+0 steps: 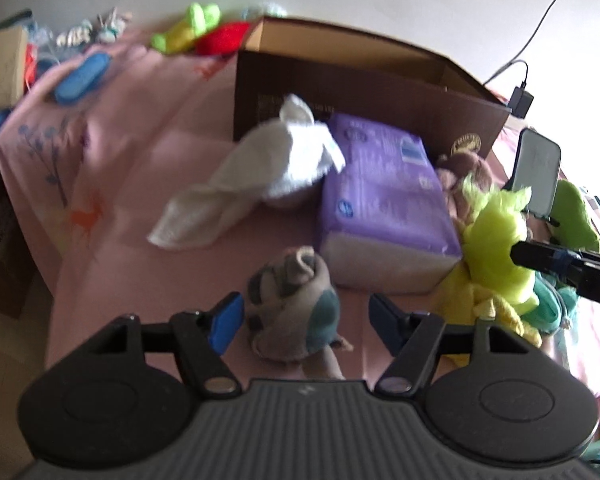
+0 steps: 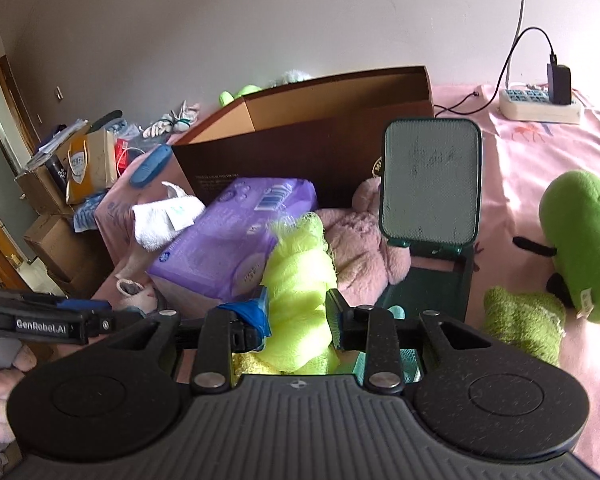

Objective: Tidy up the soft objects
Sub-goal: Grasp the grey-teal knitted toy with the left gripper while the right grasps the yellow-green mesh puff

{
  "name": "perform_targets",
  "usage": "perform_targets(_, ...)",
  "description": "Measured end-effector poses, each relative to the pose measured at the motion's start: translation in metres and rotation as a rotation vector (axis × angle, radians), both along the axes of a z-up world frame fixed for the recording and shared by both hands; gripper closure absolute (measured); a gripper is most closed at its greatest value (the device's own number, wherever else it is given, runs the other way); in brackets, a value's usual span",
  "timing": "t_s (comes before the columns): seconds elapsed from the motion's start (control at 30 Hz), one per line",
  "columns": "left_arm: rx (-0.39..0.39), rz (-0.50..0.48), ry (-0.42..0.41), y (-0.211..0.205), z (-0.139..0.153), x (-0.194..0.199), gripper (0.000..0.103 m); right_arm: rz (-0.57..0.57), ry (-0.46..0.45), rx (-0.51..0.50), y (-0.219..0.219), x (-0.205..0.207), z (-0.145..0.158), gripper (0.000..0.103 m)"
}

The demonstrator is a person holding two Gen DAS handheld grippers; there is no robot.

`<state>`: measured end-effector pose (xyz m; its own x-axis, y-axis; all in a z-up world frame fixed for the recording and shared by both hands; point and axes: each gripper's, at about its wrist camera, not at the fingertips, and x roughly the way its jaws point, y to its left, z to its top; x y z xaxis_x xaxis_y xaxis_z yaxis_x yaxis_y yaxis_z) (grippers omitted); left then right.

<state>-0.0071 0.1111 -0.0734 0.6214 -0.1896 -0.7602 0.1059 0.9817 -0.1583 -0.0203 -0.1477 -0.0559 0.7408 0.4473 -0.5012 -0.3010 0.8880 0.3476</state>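
My left gripper (image 1: pixel 306 316) is open, its blue pads on either side of a small grey-brown plush (image 1: pixel 296 304) lying on the pink bedspread. My right gripper (image 2: pixel 298 316) is shut on a lime-green mesh cloth (image 2: pixel 300 276), also seen in the left wrist view (image 1: pixel 496 240). A purple tissue pack (image 1: pixel 380 192) lies in front of an open brown cardboard box (image 1: pixel 360 92); both show in the right wrist view, the pack (image 2: pixel 228 240) and the box (image 2: pixel 320 136). A white towel (image 1: pixel 260 176) lies left of the pack. A pink plush (image 2: pixel 364 240) lies behind the cloth.
A green plush (image 2: pixel 580 240) and a green cloth (image 2: pixel 524 320) lie at right. A dark green stand with a grey panel (image 2: pixel 432 184) is upright beside the box. A power strip with charger (image 2: pixel 540 104) sits at the back. A blue object (image 1: pixel 80 76), green and red toys (image 1: pixel 196 32) lie far left.
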Motion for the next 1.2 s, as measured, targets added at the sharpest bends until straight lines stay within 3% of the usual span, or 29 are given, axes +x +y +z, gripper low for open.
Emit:
perform_targets(0.43, 0.076, 0.03, 0.035, -0.012, -0.018, 0.009, 0.03, -0.012, 0.057, 0.059, 0.001, 0.008, -0.013, 0.075)
perform_targets(0.5, 0.091, 0.033, 0.03, -0.013, -0.018, 0.009, 0.035, -0.011, 0.067, 0.07, 0.001, 0.01, -0.015, 0.073)
perform_targets(0.53, 0.095, 0.029, 0.029, -0.014, -0.017, 0.01, 0.045, -0.01, 0.071, 0.076, 0.001, 0.011, -0.016, 0.072)
perform_targets(0.63, 0.104, 0.031, 0.029, -0.013, -0.018, 0.01, 0.049, -0.006, 0.063, 0.084, 0.001, 0.009, -0.017, 0.07)
perform_targets(0.87, 0.115, 0.034, 0.008, -0.009, -0.011, 0.005, 0.054, 0.008, 0.027, 0.109, -0.006, 0.005, -0.018, 0.078)
perform_targets(1.2, 0.085, 0.005, -0.07, -0.012, 0.025, -0.014, 0.055, 0.014, -0.062, 0.193, -0.022, -0.007, -0.001, 0.08)
